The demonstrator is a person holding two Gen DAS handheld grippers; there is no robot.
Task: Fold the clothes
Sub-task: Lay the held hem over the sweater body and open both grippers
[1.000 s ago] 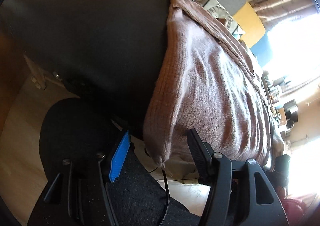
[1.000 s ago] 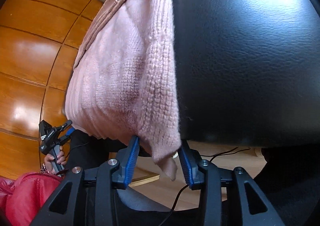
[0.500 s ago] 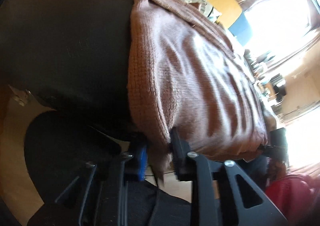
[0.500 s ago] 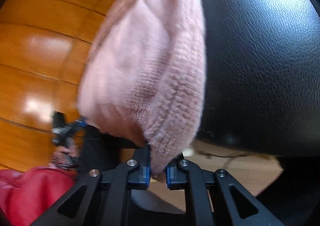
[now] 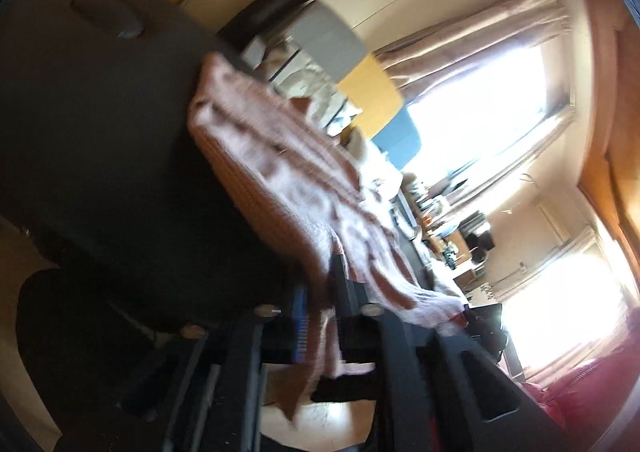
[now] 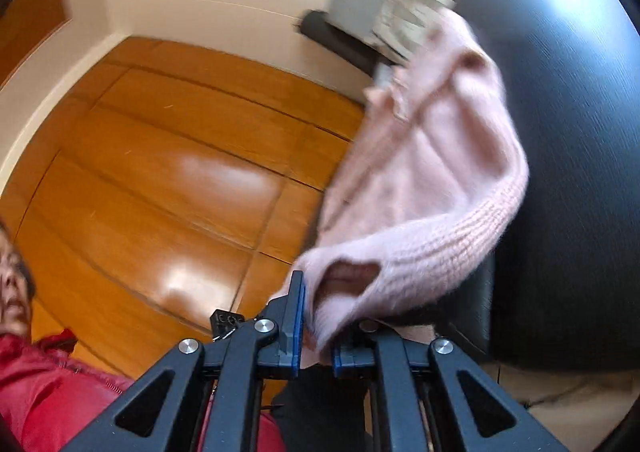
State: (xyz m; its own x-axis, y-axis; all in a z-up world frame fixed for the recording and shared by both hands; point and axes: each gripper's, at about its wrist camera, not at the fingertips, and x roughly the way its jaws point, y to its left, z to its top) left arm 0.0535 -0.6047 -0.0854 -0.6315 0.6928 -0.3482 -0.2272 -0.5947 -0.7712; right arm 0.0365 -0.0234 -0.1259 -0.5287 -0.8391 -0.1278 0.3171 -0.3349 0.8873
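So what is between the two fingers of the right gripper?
The right wrist view shows a corner of the pink sweater between the fingers of the right gripper, which is shut on it. Nothing else shows in the gap.

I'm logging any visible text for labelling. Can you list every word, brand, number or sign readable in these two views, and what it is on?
None can be read.
Pink sweater: no tag or print shows.
Left tongs and right tongs: no markings visible.
Shelf clutter by the window: too small and blurred to read.

motion blur, blown-out window (image 5: 516, 100) glare
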